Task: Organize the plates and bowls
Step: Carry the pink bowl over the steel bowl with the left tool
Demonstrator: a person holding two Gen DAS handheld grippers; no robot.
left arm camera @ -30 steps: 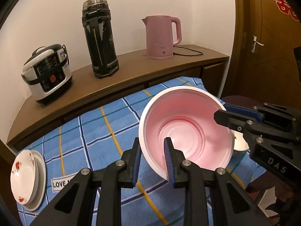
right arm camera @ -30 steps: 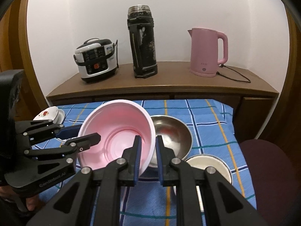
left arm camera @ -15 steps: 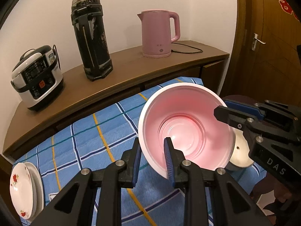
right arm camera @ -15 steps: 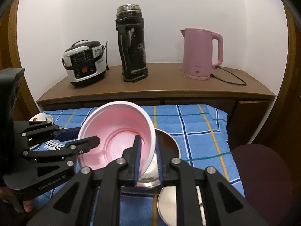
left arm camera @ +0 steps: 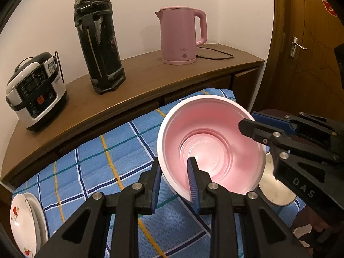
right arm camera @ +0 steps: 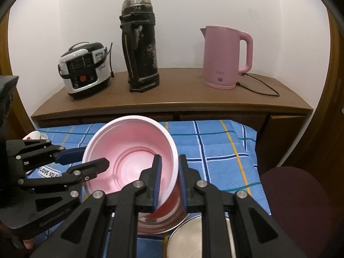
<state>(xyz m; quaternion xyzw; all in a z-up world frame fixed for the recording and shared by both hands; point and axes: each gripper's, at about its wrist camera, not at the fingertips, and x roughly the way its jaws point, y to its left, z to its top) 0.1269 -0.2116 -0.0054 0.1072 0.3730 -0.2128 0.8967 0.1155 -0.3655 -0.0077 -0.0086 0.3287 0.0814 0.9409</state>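
White walls close off the corner behind a long wooden sideboard (right arm camera: 172,105), and on it, from left to right, we see a black-and-white rice cooker (right arm camera: 85,68), a tall worn black flask (right arm camera: 139,45) and a pink kettle (right arm camera: 225,58) with its cord trailing right. Below, the surface wears a blue plaid cloth (right arm camera: 215,146). At its far left edge lies a flowered white plate (left arm camera: 19,219) stacked on another dish, with a small "LOVE" label (right arm camera: 48,171) near it. We hold the pink bowl (left arm camera: 212,144) raised above the cloth, tilted toward the cameras: our left claw (left arm camera: 174,185) is clamped on its left rim, one finger inside and one outside, and our right claw (right arm camera: 168,180) pinches the opposite rim the same way. Directly beneath the bowl's right side sits a steel bowl (right arm camera: 163,221), with a second steel dish (right arm camera: 187,236) just beside it, nearer us. A dark maroon seat (right arm camera: 296,195) stands off the right edge, beside a wooden door (left arm camera: 305,64).
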